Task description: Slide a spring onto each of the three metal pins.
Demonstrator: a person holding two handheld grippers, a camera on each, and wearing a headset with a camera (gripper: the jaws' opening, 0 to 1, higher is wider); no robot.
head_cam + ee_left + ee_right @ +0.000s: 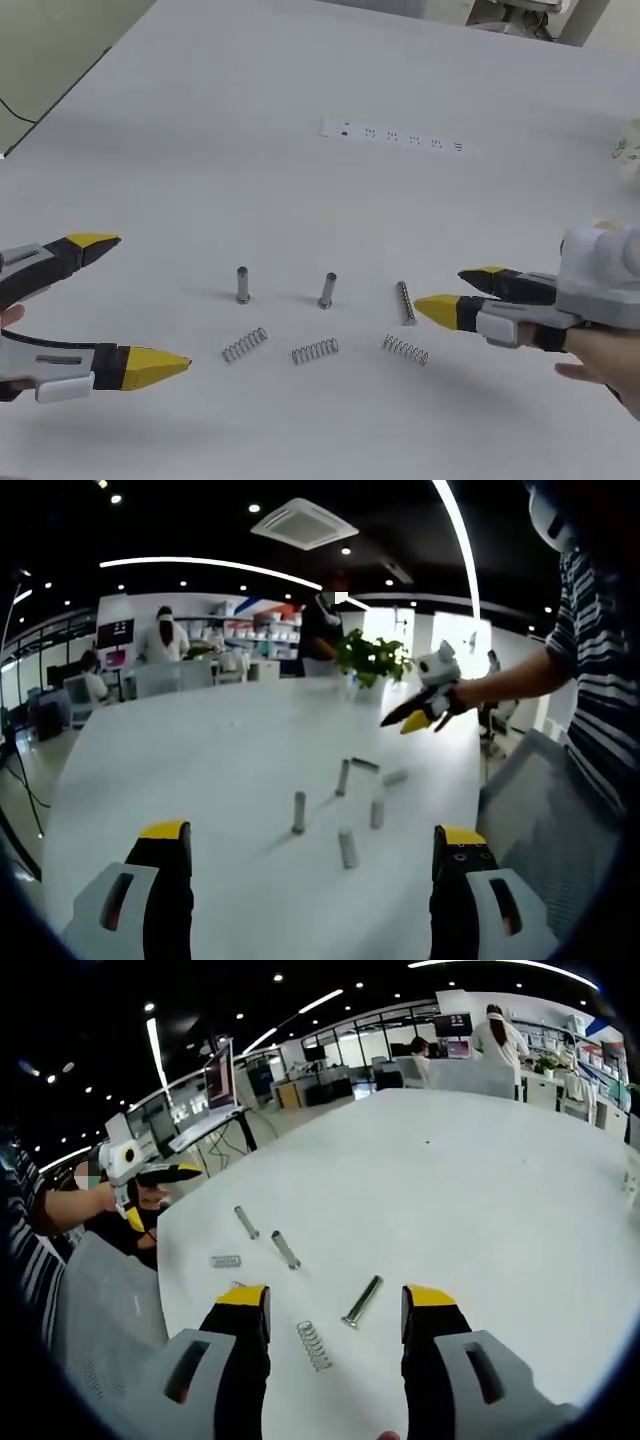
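Three metal pins are in a row on the white table [300, 200]. The left pin [242, 284] and middle pin [327, 290] stand upright; the right pin [404, 302] lies flat. In front of them lie three loose springs [244, 345] [315, 351] [405, 349]. My left gripper [135, 303] hovers open at the left, its jaws wide and empty. From the right, my right gripper [452, 290] is open just beside the lying pin [362, 1301], with a spring [314, 1345] between its jaws' line of sight. No spring sits on any pin.
A white power strip [392, 136] lies farther back on the table. A potted plant [372, 658] stands at the table's far end. People stand at desks beyond the table. The table's left edge [70, 85] runs diagonally.
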